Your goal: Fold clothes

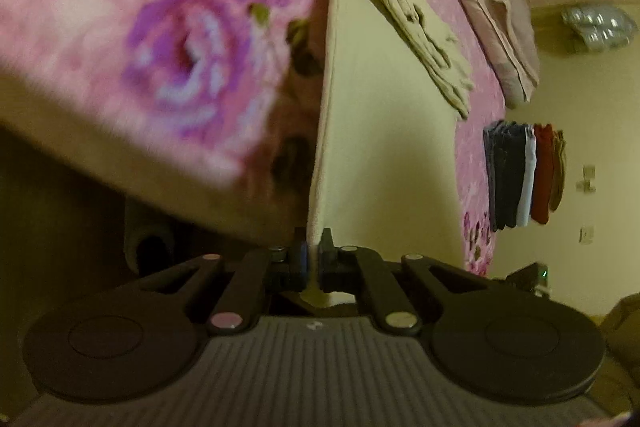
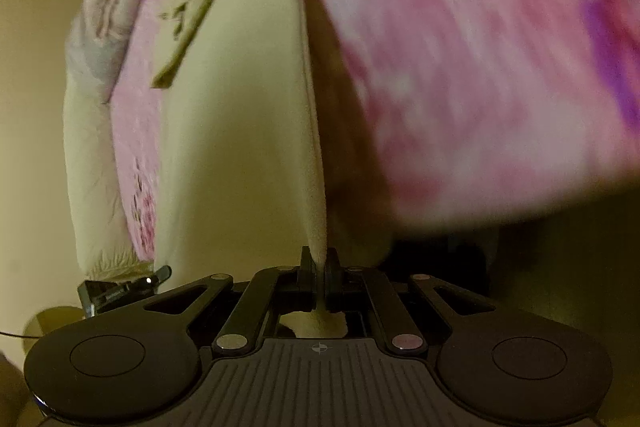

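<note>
The left tongs (image 1: 314, 259) and right tongs (image 2: 319, 273) are each pinched shut on an edge of the cream garment (image 1: 384, 131), which rises taut from the jaws above the pink floral bed (image 1: 120, 7). Keeping both corners level and evenly tensioned should give a clean fold. Blur probably hides the garment's far end and shape.

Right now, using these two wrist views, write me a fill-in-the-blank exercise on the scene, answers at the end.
1. The left gripper is shut on the edge of a ____ coloured cloth.
2. The bed cover is pink with a large ____ printed on it.
3. The right gripper has its jaws ____ on the same cloth.

Answers: cream; flower; shut
</note>
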{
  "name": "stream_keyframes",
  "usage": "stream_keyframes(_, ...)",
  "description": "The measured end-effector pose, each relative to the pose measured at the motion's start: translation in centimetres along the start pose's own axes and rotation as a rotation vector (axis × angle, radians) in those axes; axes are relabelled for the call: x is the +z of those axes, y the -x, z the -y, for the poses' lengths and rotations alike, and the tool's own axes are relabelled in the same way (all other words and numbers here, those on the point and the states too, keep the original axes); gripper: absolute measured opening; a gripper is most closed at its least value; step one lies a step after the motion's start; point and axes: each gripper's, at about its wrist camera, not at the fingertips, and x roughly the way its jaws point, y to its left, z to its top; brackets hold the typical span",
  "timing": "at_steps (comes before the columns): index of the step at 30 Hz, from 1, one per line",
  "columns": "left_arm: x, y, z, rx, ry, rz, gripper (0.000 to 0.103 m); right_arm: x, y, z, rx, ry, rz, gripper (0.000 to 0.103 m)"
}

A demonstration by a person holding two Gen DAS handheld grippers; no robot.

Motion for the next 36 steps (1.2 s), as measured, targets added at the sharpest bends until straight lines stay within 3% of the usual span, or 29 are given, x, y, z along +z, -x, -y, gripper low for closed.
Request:
stream_keyframes(2,0.3,1.0,1.0,-0.042,0.002,0.034,0.002,-0.2,0.7,-0.5,0.022,-0.024,0.000,0.001)
stream_keyframes(6,5.0,1.7,4.6,-0.150,-0.084,0.111,0.003,3.0,3.0,-4.1,0.074,0.033,0.067,0.002)
stream_keyframes(10,12.1,0.2,8.2,-0.260,-0.158,0.196,0.003,9.4,5.3,-8.1,0.152,0.104,0.211,0.002)
stream_keyframes(14,20.7,-4.1,10.9,-0.329,-0.173,0.267,0.003,16.8,6.0,-10.3,0.203,0.139,0.309,0.002)
stream_keyframes(15,22.7,-5.4,11.2,-0.326,-0.171,0.283,0.004,18.9,5.8,-11.0,0.203,0.148,0.330,0.002)
stream_keyframes(17,26.4,-7.5,10.7,-0.242,-0.122,0.325,0.013,22.8,4.5,-12.2,0.172,0.126,0.398,0.002)
stream_keyframes(18,28.0,-8.5,10.3,-0.199,-0.081,0.346,0.027,24.3,3.9,-12.4,0.148,0.102,0.438,0.018)
stream_keyframes(19,29.1,-9.4,9.8,-0.160,-0.038,0.361,0.030,25.8,3.4,-12.6,0.123,0.077,0.477,0.033)
stream_keyframes(20,30.2,-10.2,9.5,-0.121,0.005,0.375,0.030,27.3,2.8,-12.8,0.098,0.053,0.517,0.069)
stream_keyframes(21,30.6,-10.6,9.1,-0.102,0.016,0.374,0.030,28.8,2.2,-12.9,0.073,0.028,0.556,0.077)
stream_keyframes(25,30.7,-11.2,8.3,-0.048,-0.036,0.346,0.030,28.7,2.2,-13.0,0.007,0.111,0.606,0.077)
stream_keyframes(28,30.0,-11.6,8.1,-0.013,-0.092,0.316,0.030,27.5,1.3,-12.8,-0.069,0.193,0.584,0.076)
stream_keyframes(30,29.9,-12.1,8.2,-0.001,-0.118,0.307,0.030,26.8,0.7,-12.7,-0.112,0.240,0.562,0.053)
stream_keyframes(36,31.7,-14.6,9.7,0.041,-0.193,0.315,0.031,26.6,-1.7,-14.0,-0.171,0.368,0.546,0.051)
